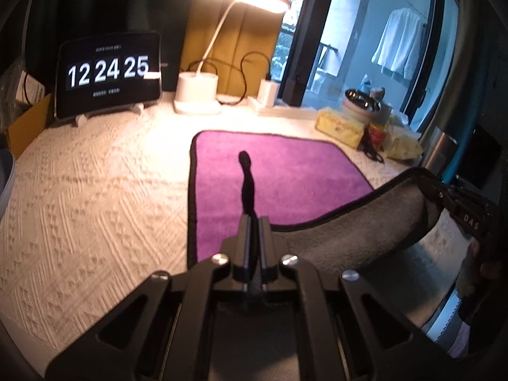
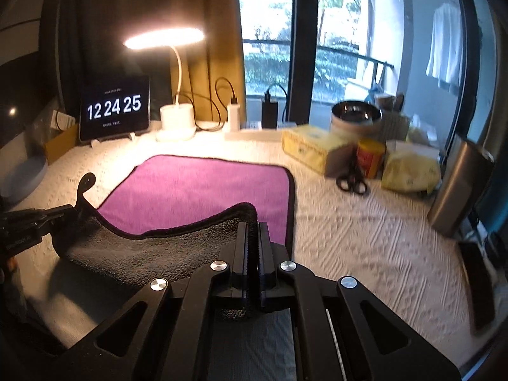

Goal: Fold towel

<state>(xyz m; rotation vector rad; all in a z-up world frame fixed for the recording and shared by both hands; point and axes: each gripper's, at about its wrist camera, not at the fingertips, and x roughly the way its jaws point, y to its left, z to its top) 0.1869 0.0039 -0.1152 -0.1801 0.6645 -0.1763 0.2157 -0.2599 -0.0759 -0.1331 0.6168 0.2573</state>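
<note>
A purple towel (image 1: 279, 174) with a black hem and grey underside lies on the white textured cloth; it also shows in the right wrist view (image 2: 197, 190). Its near edge is lifted, grey side (image 1: 355, 225) showing. My left gripper (image 1: 253, 222) is shut on the towel's near left corner, the black hanging loop (image 1: 246, 174) sticking up past the fingers. My right gripper (image 2: 252, 225) is shut on the near right corner. Each gripper shows in the other's view, the right one (image 1: 460, 209) and the left one (image 2: 41, 219).
A tablet clock (image 1: 108, 73) and a lit desk lamp (image 1: 197, 92) stand at the back. A yellow tissue box (image 2: 314, 146), a metal bowl (image 2: 355, 114), a red jar (image 2: 370, 157), scissors (image 2: 352, 181) and a steel flask (image 2: 457, 187) crowd the right side.
</note>
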